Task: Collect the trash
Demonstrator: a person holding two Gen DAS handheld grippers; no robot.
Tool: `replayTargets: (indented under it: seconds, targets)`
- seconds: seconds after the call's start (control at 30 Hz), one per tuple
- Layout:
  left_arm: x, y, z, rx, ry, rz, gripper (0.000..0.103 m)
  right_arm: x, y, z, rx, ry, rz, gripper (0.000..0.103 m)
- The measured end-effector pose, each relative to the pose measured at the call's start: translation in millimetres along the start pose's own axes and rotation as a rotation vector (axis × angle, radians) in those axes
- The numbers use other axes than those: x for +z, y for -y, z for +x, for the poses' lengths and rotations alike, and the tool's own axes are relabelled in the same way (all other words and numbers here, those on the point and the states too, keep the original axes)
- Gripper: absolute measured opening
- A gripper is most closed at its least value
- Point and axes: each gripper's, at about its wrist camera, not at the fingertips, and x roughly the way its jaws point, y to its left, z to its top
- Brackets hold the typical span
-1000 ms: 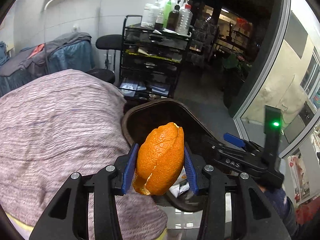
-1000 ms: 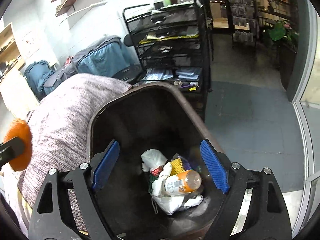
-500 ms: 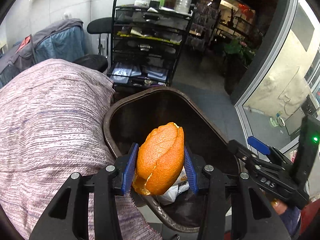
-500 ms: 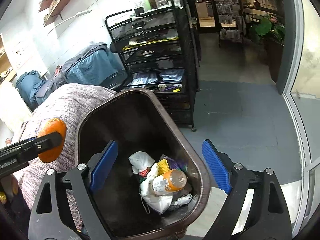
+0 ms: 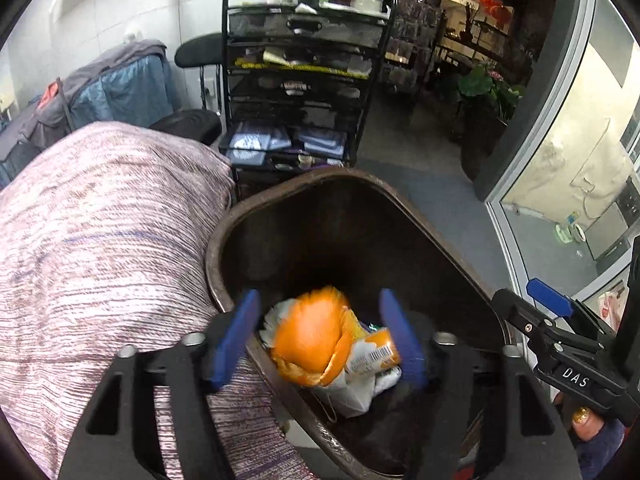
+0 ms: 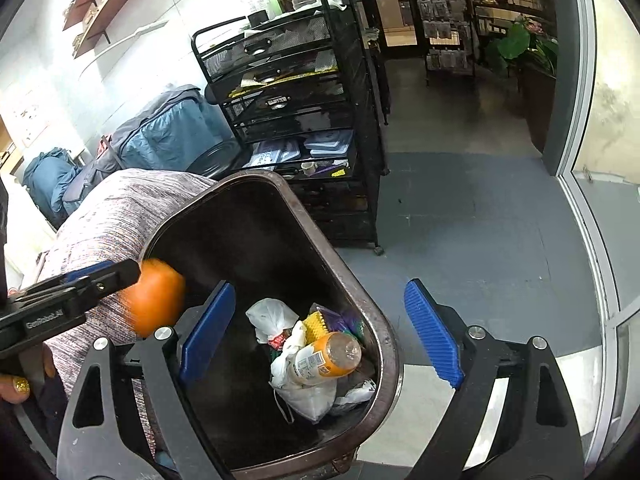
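An orange peel is blurred and falling between the open jaws of my left gripper, over the dark brown trash bin. In the right wrist view the peel is just past the left gripper's tip, above the bin's left rim. The bin holds a plastic bottle, white bags and other trash. My right gripper is open and empty above the bin; it also shows at the right in the left wrist view.
A bed or couch with a purple-grey knit cover sits left of the bin. A black mesh drawer cart with bottles on top stands behind it. Blue-covered luggage is at the back left. A glass door is at the right.
My left gripper moved over the bin and opened. The orange peel left its jaws and is dropping into the bin. The right gripper stayed open and drew back slightly.
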Motion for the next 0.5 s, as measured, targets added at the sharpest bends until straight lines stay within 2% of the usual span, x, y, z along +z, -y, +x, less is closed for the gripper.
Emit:
replayTargets:
  seconds: [0.07, 0.27, 0.37, 0.5]
  targets:
    - [2.4, 0.6, -4.8, 0.014, 0.028, 0.005, 0.081, 0.0, -1.3, -0.4, 0.001, -0.001, -0.004, 0.086]
    - [-2.0, 4.8, -36.4, 0.025, 0.116, 0.019, 0.092, -0.2, -9.4, -4.6, 0.016, 0.005, -0.016, 0.086]
    - [-7.7, 6.7, -57.1, 0.033, 0.169, 0.024, 0.097, 0.0, -17.4, -9.4, 0.035, 0.022, -0.03, 0.086]
    - [-19.1, 3.9, -80.6, 0.046, 0.217, 0.029, 0.097, -0.6, -32.9, -18.0, 0.079, 0.047, -0.047, 0.087]
